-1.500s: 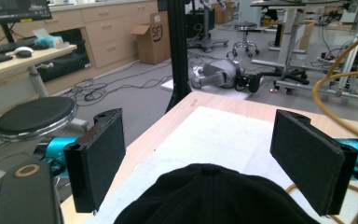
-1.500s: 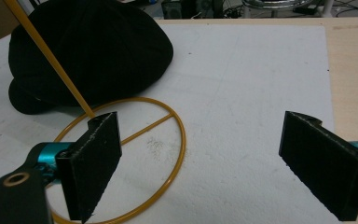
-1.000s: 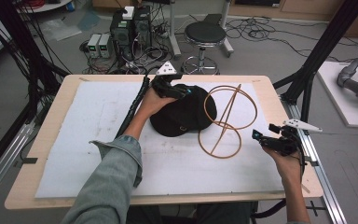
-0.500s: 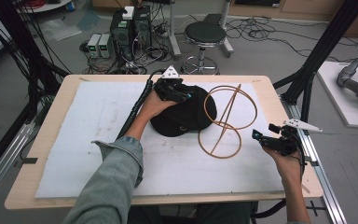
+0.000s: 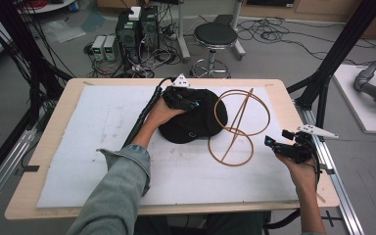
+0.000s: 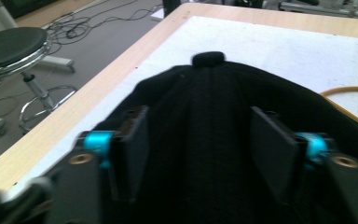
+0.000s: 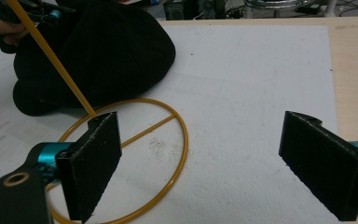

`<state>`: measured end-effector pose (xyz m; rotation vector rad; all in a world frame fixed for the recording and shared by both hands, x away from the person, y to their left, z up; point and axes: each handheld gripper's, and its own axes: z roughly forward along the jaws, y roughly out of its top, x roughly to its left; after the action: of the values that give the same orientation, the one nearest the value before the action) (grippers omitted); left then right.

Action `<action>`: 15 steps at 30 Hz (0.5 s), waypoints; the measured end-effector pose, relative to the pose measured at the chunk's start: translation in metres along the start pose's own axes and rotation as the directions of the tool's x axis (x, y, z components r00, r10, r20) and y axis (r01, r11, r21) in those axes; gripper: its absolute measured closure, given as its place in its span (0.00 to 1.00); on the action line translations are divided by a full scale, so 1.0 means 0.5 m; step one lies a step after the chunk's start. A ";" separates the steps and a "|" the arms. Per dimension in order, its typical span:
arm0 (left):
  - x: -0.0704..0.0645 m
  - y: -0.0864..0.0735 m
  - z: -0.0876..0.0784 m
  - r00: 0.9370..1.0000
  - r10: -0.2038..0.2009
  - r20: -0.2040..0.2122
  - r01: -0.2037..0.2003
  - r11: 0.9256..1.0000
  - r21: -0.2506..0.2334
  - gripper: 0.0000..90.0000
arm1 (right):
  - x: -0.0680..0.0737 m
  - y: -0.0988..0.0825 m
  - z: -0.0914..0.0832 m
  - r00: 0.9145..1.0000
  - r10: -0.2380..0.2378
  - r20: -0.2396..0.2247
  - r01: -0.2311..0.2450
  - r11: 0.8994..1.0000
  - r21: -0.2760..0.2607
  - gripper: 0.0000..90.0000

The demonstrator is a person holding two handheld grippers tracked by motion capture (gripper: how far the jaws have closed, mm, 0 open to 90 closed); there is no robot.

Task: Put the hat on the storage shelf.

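The black cap (image 5: 193, 120) lies on the white surface (image 5: 93, 137), touching the wire stand (image 5: 235, 127). The left hand-held gripper (image 6: 200, 144) has just been closing around its crown; a thin pinch may slip. The right hand-held gripper (image 7: 200, 163) waits open.

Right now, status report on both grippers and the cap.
Left gripper jaws just closing astride black cap, grip unconfirmed. Right gripper open, empty. Yellow wire stand touching the cap.
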<state>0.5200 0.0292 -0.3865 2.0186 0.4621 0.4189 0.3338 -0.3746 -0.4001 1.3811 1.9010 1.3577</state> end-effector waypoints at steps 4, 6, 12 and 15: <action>-0.005 0.001 -0.001 1.000 0.022 0.013 -0.022 1.000 0.002 0.66 | -0.001 0.000 0.000 1.000 0.004 0.002 -0.004 1.000 -0.001 0.14; -0.004 0.000 -0.001 1.000 0.023 0.011 -0.023 1.000 0.008 0.73 | 0.000 0.000 0.000 1.000 0.003 0.002 -0.003 1.000 -0.001 0.14; -0.002 -0.002 -0.005 1.000 -0.005 0.017 0.004 1.000 0.022 0.90 | 0.000 0.000 0.000 1.000 0.005 0.002 -0.005 1.000 -0.003 0.14; -0.004 0.000 -0.006 1.000 -0.002 0.016 0.001 1.000 0.028 0.93 | 0.000 0.000 0.000 1.000 -0.001 0.001 0.001 1.000 -0.001 0.14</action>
<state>0.5170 0.0305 -0.3855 2.0468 0.4616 0.3967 0.3339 -0.3746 -0.4001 1.3801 1.8994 1.3570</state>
